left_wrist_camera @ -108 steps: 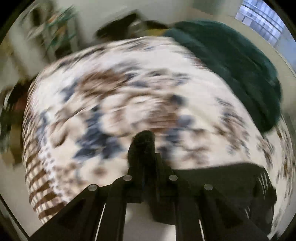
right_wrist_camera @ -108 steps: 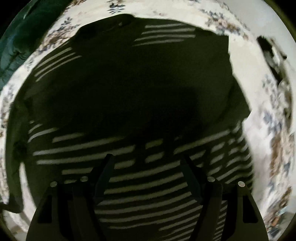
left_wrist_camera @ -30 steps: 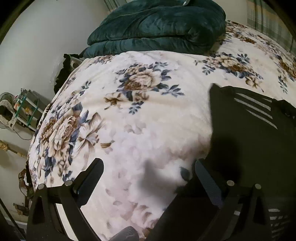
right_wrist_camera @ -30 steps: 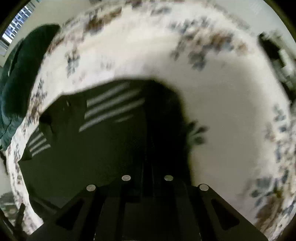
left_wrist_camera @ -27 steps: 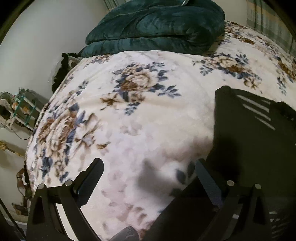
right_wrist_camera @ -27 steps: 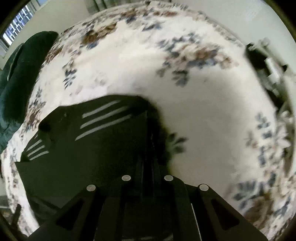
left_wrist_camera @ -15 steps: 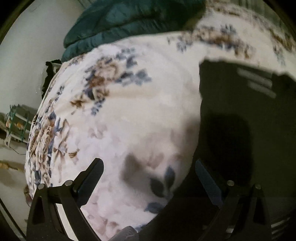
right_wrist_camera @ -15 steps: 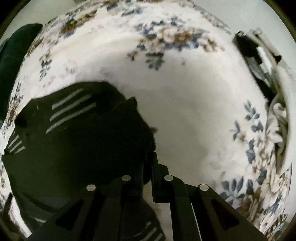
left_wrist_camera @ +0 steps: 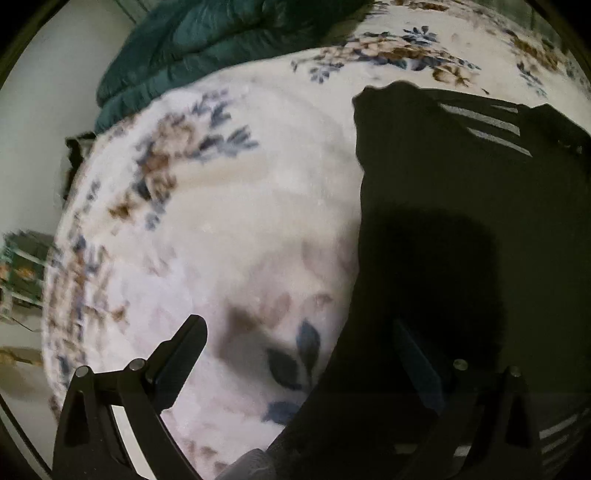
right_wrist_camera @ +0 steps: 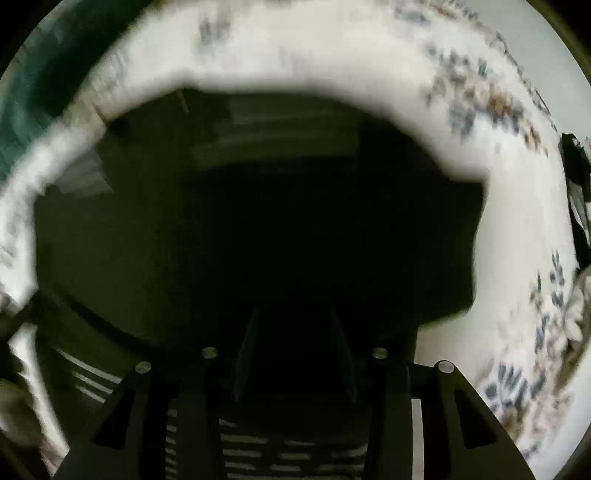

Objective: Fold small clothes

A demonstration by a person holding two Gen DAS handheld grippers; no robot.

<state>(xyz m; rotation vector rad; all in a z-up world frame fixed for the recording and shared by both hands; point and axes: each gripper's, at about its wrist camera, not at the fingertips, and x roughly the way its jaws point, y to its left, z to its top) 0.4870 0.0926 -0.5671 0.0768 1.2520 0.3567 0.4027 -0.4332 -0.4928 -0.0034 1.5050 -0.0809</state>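
The left hand-held gripper [left_wrist_camera: 299,347] has its fingers spread wide. One finger hangs over the floral bed cover [left_wrist_camera: 236,221]; the other hangs over the left edge of the black striped garment [left_wrist_camera: 461,192]. Neither finger grips anything.

The right hand-held gripper [right_wrist_camera: 293,350] is partly spread, with a clear gap between its fingers. It sits directly above the garment [right_wrist_camera: 258,221] and pinches no fabric. The right wrist view is blurred and dark, so contact with the cloth cannot be determined.

The garment lies on the bed cover [right_wrist_camera: 517,240]. Pale stripes show near its far edge and at its near edge, under the right hand-held gripper. The middle is plain black.

A dark green quilt [left_wrist_camera: 229,33] is piled at the far end of the bed, well apart from the garment.
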